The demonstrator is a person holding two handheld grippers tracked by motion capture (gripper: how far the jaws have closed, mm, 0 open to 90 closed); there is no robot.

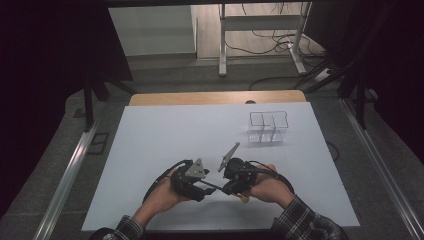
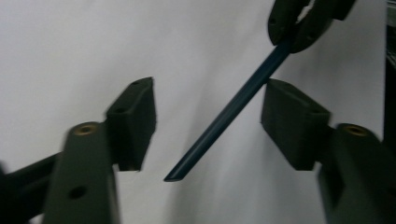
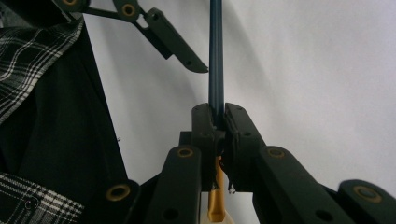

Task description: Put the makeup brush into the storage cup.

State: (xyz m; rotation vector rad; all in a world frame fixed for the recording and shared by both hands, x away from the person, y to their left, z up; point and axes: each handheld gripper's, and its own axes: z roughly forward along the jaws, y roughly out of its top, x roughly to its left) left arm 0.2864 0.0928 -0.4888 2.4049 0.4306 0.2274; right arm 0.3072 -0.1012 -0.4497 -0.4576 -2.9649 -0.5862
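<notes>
Left gripper view shows the dark blue rod, clamped by the right gripper at upper right, slanting toward lower centre between the left gripper's parted, non-touching jaws.

The left tongs stand with their two dark jaws apart over the white bench. A thin dark blue stick slants between them, its free end low in the gap, touching neither pad. The right tongs clamp its upper end, top right.
</notes>
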